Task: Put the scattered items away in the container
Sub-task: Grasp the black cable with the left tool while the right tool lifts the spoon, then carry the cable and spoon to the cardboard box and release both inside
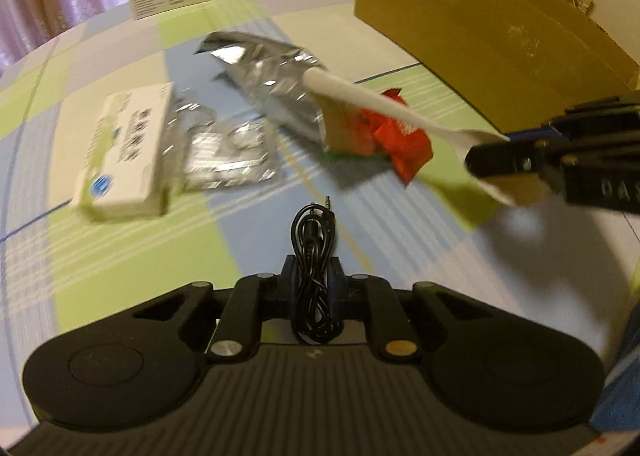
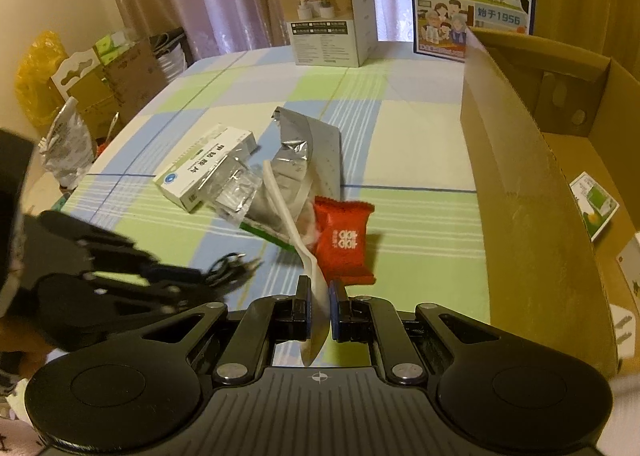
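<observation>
Fingers of the left gripper (image 1: 313,276) clench a coiled black audio cable (image 1: 314,256). Right gripper (image 2: 319,306) grasps a white plastic spoon (image 2: 298,240) above the checked desk (image 2: 400,144), beside the open brown cardboard box (image 2: 520,192)

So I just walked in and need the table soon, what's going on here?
A person is tidying clutter into the cardboard box, a gripper in each hand. The left gripper has its jaws shut on a coiled black cable. The right gripper has its jaws shut on a white plastic spoon. A red snack packet, a foil bag, a medicine box and a blister pack lie on the tablecloth.
</observation>
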Demonstrator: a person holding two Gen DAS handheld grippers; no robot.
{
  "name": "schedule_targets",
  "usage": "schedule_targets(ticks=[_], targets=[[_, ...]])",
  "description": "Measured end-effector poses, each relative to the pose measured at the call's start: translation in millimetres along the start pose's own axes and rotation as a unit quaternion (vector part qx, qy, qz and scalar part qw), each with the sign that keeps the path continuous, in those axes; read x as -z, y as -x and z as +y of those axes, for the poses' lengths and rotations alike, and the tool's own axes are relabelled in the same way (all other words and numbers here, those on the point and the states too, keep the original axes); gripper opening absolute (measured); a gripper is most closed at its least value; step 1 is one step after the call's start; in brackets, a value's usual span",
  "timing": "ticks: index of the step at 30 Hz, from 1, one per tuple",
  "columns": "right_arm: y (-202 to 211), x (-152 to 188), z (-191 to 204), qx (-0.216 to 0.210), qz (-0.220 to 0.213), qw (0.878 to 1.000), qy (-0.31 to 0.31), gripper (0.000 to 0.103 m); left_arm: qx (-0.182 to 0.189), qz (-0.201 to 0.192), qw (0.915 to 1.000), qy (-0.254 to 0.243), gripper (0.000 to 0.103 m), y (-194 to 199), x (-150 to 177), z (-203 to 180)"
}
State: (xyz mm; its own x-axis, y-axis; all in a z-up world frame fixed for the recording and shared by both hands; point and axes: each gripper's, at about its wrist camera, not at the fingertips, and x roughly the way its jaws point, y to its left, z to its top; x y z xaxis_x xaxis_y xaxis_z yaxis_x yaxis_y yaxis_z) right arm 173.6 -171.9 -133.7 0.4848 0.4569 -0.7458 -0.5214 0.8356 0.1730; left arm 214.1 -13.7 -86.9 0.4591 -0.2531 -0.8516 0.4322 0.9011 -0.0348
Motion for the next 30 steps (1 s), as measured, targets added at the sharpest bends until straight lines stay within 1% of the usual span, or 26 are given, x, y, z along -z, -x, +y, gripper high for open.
schedule_targets(ticks=[4, 9, 15, 19, 24, 30], targets=[[4.2, 3.3, 5.0, -0.004, -0.001, 1.000, -0.001, 0.005, -0.011, -0.005, 0.9997, 0.021, 0.011, 19.9, 18.0, 6.0], [15.4, 2.7, 9.7, -0.005, -0.011, 1.000, -0.003, 0.005, -0.018, -0.015, 0.9989, 0.041, 0.011, 39.4, 24.9, 6.1], [36.2, 2.9, 13.4, -0.002, -0.028, 1.000, -0.007, 0.005, -0.020, -0.036, 0.9976, 0.055, 0.011, 66.0, 20.9, -4.0], [53.8, 1.7, 12.7, 0.003, -0.041, 0.999, -0.012, 0.005, -0.017, -0.049, 0.9969, 0.059, 0.011, 83.6, 15.3, -18.0], [82.2, 0.2, 5.8, 0.014, -0.063, 0.998, -0.018, 0.005, -0.010, -0.064, 0.9965, 0.052, 0.011, 99.7, 6.4, -40.3], [122.3, -4.5, -11.6, 0.033, -0.094, 0.995, -0.028, 0.005, 0.004, -0.085, 0.9957, 0.037, 0.011, 117.1, -8.8, -72.0]])
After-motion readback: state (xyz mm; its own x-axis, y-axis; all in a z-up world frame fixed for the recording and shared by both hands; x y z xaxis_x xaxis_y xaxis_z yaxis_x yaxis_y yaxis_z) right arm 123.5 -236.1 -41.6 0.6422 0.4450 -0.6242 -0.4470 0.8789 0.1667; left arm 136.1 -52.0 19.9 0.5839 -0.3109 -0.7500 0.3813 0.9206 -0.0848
